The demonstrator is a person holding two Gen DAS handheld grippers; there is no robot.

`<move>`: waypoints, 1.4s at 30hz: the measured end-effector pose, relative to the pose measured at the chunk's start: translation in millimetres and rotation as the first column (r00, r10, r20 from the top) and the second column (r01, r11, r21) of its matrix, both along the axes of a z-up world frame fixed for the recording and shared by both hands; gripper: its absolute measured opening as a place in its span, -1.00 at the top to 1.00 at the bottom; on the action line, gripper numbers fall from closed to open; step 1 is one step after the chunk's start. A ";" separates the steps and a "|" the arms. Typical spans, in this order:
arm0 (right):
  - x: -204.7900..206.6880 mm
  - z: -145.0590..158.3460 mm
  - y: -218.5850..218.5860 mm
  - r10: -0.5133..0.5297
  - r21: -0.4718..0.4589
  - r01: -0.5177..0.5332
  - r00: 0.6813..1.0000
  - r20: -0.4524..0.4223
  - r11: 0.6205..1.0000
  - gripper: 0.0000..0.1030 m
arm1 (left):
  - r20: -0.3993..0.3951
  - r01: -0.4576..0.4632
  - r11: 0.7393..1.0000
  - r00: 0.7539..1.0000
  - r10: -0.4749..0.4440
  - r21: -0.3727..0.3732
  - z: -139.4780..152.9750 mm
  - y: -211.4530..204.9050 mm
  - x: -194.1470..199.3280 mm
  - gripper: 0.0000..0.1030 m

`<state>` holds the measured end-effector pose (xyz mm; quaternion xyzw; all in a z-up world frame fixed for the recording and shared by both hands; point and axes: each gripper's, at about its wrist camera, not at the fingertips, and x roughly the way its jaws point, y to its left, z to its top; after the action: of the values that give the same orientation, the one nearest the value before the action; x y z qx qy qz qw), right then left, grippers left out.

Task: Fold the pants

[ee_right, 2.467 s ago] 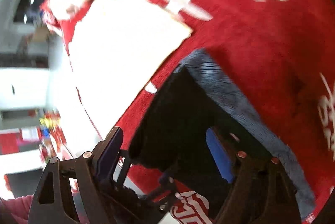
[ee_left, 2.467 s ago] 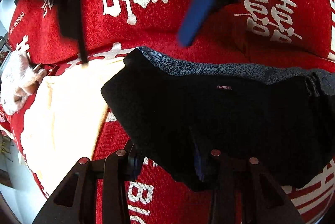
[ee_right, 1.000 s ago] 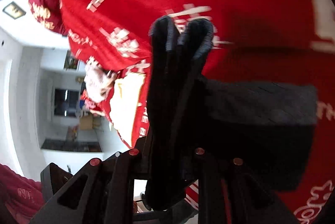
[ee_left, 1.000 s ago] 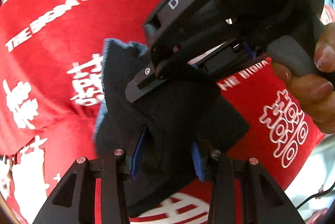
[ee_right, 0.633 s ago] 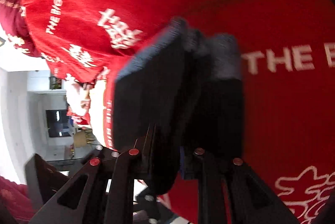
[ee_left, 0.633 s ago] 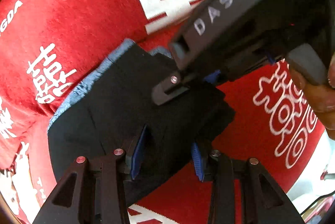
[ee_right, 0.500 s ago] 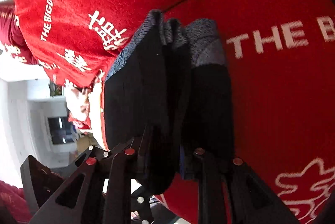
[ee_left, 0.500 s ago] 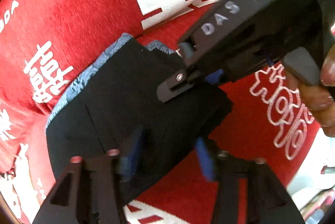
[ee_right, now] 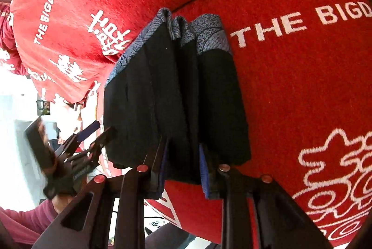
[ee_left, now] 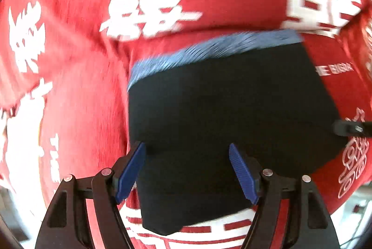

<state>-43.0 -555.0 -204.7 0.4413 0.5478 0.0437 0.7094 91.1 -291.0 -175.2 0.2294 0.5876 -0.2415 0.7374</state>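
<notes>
light: bright daylight, blown white beyond the red blanket (ee_right: 302,86) edge | blur: left wrist view smeared, right sharp | edges: fisheye bend, dark corners | pants (ee_left: 227,109): black folds lose detail

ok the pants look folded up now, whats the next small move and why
Probably let go with the right gripper and draw it back. Its blue pads are clamped on the edge of the folded black pants, which lie in stacked layers on the red blanket. The left gripper has just been opening, its pads clear of the cloth, so only the right holds the bundle.
</notes>
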 end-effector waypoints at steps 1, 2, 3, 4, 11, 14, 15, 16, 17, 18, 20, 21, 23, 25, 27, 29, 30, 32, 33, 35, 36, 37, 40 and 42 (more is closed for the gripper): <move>-0.3 0.0 0.6 0.001 -0.005 -0.002 1.000 -0.005 1.000 0.49 | -0.025 -0.021 1.000 0.999 0.020 -0.013 -4.6 4.1 2.3 -0.48; -0.7 -1.0 1.8 0.009 -0.016 -0.009 1.000 -0.015 1.000 0.49 | -0.037 -0.042 0.999 0.998 0.041 -0.028 -7.0 7.1 3.8 -0.50; -0.2 -2.1 2.2 0.018 -0.030 -0.019 1.000 -0.026 0.999 0.49 | -0.036 -0.055 0.998 0.998 0.054 -0.033 -7.9 8.7 3.5 -0.55; 0.5 -1.6 4.5 0.030 -0.053 -0.032 0.999 -0.036 0.998 0.49 | -0.032 -0.054 0.998 0.998 0.053 -0.033 -8.2 8.4 1.7 -0.55; -0.6 3.2 12.2 0.048 -0.106 -0.055 0.997 -0.067 0.993 0.49 | -0.051 -0.050 0.998 0.997 0.049 -0.030 -11.0 7.9 1.1 -0.75; 0.9 8.5 17.2 0.052 -0.148 -0.064 0.995 -0.084 0.987 0.47 | -0.051 -0.048 0.998 0.998 0.047 -0.031 -10.0 7.5 1.0 -0.75; 2.8 10.1 20.0 0.054 -0.162 -0.068 0.995 -0.089 0.984 0.46 | -0.052 -0.049 0.998 0.998 0.047 -0.032 -10.3 7.7 1.2 -0.75; 3.5 11.7 22.0 0.057 -0.180 -0.074 0.994 -0.097 0.981 0.44 | -0.053 -0.049 0.998 0.997 0.047 -0.032 -10.2 7.7 0.8 -0.75; 5.8 12.2 24.4 0.058 -0.189 -0.076 0.993 -0.103 0.979 0.43 | -0.054 -0.049 0.998 0.997 0.047 -0.032 -10.1 7.6 0.4 -0.75; 6.5 12.3 25.2 0.058 -0.196 -0.078 0.992 -0.108 0.977 0.42 | -0.054 -0.049 0.998 0.997 0.047 -0.033 -9.9 7.4 0.0 -0.75; 5.2 12.7 24.6 0.048 -0.199 -0.071 0.992 -0.117 0.977 0.41 | -0.055 -0.051 0.998 0.997 0.049 -0.034 -10.1 7.6 0.2 -0.75; 5.0 12.8 24.1 0.042 -0.196 -0.065 0.992 -0.122 0.978 0.41 | -0.055 -0.052 0.998 0.997 0.050 -0.035 -9.5 7.7 -0.4 -0.75; 4.7 13.3 23.2 0.034 -0.198 -0.059 0.991 -0.129 0.978 0.40 | -0.054 -0.053 0.998 0.997 0.052 -0.035 -9.3 7.7 -0.2 -0.75; 5.1 14.1 23.8 0.036 -0.208 -0.063 0.991 -0.130 0.976 0.40 | -0.054 -0.055 0.998 0.997 0.053 -0.033 -9.4 7.6 0.1 -0.75; 5.1 16.8 24.6 0.037 -0.220 -0.065 0.991 -0.128 0.973 0.39 | -0.053 -0.057 0.998 0.997 0.056 -0.031 -9.5 7.5 0.2 -0.75; 5.3 20.7 25.0 0.035 -0.240 -0.065 0.991 -0.128 0.969 0.38 | -0.052 -0.059 0.998 0.997 0.058 -0.029 -9.8 7.6 0.8 -0.75; 5.2 23.2 24.5 0.032 -0.253 -0.063 0.991 -0.126 0.965 0.38 | -0.052 -0.061 0.998 0.997 0.060 -0.027 -9.8 7.3 1.0 -0.75; 4.6 28.6 22.2 0.021 -0.279 -0.054 0.993 -0.120 0.959 0.38 | -0.051 -0.063 0.998 0.997 0.062 -0.024 -9.4 6.9 1.2 -0.76; 3.9 31.7 20.1 0.012 -0.292 -0.045 0.993 -0.114 0.955 0.38 | -0.050 -0.065 0.998 0.997 0.064 -0.022 -9.3 6.6 1.1 -0.76; 3.6 37.3 15.7 -0.005 -0.307 -0.026 0.995 -0.100 0.951 0.37 | -0.048 -0.067 0.998 0.997 0.066 -0.020 -8.8 6.5 1.2 -0.76; 3.9 40.2 13.8 -0.011 -0.313 -0.018 0.996 -0.091 0.950 0.31 | -0.046 -0.068 0.998 0.997 0.067 -0.018 -8.8 6.4 1.1 -0.76; 4.7 43.1 12.2 -0.014 -0.318 -0.013 0.997 -0.082 0.948 0.23 | -0.044 -0.068 0.998 0.997 0.068 -0.017 -8.7 6.4 1.1 -0.78; 9.8 50.1 13.9 0.008 -0.336 -0.023 0.999 -0.046 0.942 0.18 | -0.039 -0.090 0.996 0.995 0.089 -0.004 -10.7 7.9 2.3 -0.91; 17.2 53.0 18.8 0.042 -0.349 -0.049 0.999 -0.027 0.936 0.18 | -0.045 -0.109 0.994 0.993 0.109 -0.008 -10.9 10.1 2.9 -0.92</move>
<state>-25.7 -536.1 -151.7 0.2958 0.5636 -0.0420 0.7701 94.0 -280.9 -186.1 0.1876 0.6141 -0.2091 0.7376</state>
